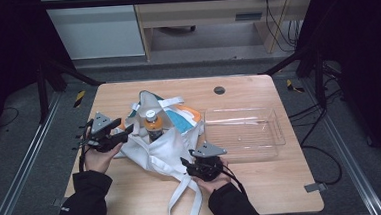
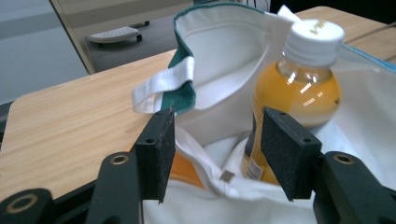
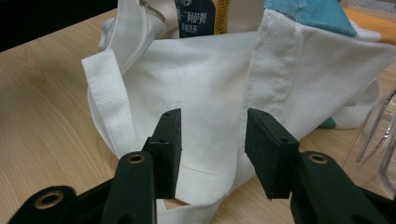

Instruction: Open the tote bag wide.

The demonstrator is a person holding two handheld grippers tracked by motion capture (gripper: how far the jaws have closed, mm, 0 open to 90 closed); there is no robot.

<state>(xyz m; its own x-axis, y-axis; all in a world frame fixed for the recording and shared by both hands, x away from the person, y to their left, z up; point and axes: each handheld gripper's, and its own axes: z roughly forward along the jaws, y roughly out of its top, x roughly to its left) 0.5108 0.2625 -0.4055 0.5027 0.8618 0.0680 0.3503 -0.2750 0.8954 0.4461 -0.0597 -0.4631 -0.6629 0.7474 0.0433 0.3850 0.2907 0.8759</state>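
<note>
Both grippers, left (image 1: 123, 135) and right (image 1: 187, 164), gape apart beside the white bag (image 1: 156, 147).

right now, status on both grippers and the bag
Left gripper open at bag rim. Right gripper open, nothing gripped. Orange bottle upright inside bag. Clear tray beside it.

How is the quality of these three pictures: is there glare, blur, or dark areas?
High view: table evenly lit, surroundings very dark. Left gripper view: glare spots on the orange bottle, background slightly soft. Right gripper view: white bag sharp, black pads close and slightly blurred.
</note>
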